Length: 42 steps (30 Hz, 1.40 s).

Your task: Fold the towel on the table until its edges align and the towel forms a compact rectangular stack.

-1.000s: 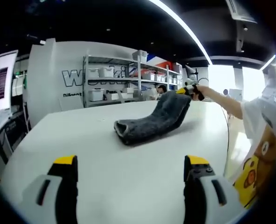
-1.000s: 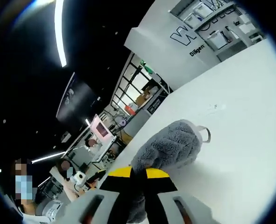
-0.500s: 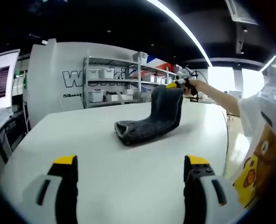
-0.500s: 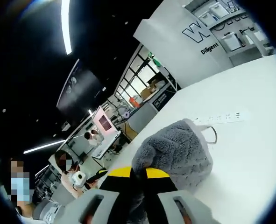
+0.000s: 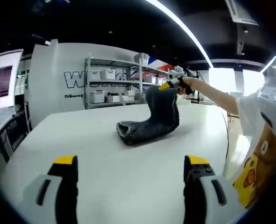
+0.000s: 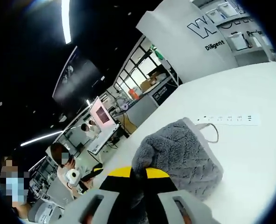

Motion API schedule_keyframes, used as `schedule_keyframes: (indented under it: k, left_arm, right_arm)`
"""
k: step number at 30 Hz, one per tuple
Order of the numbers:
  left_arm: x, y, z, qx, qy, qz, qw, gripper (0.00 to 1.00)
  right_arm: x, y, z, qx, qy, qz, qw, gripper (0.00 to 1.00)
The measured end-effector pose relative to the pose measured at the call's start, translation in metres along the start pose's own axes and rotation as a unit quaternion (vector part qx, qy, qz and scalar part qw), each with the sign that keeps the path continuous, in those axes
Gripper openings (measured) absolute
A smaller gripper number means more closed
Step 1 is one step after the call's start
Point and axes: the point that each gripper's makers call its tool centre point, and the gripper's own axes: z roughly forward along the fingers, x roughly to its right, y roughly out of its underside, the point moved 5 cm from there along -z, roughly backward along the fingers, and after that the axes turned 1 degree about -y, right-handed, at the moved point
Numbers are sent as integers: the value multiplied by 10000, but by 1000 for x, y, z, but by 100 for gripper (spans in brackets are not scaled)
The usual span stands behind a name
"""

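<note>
A dark grey fluffy towel (image 5: 149, 120) lies folded on the white table (image 5: 105, 158), with one end lifted upright. My right gripper (image 5: 168, 85) holds that raised end, with a person's arm behind it. In the right gripper view the same towel (image 6: 182, 156) bulges just beyond my right gripper (image 6: 137, 176), whose yellow-tipped jaws are shut on its edge; a small hanging loop (image 6: 212, 133) sticks out of it. My left gripper (image 5: 128, 161) stands open low over the near part of the table, well short of the towel, nothing between its jaws.
A white power strip (image 6: 229, 119) lies on the table beyond the towel. Metal shelves (image 5: 114, 86) with white bins stand behind the table's far edge. A monitor (image 5: 0, 77) stands at the left. Other people work at desks (image 6: 67, 170) in the background.
My right gripper has carried the towel's held end up and leftward over the folded part, so that end now stands nearly upright. The left gripper has stayed still.
</note>
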Motion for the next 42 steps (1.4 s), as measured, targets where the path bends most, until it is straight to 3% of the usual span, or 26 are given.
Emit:
schedule_keyframes:
  k: [5,21,42]
  left_arm:
    - [-2,2,-3,27,-44,-39,10000,99]
    - [-6,8,-6,45,-72,-119,9999,99]
    - [-9,10,-14,78,-141,-160,9997,99]
  right_arm:
    - [-6,4,12,-123,-33,-55,9999,8]
    - [-6,-10,31,-312,30,-158,9994,8]
    - [-1,5,88,-1057,260,-295,9936,8]
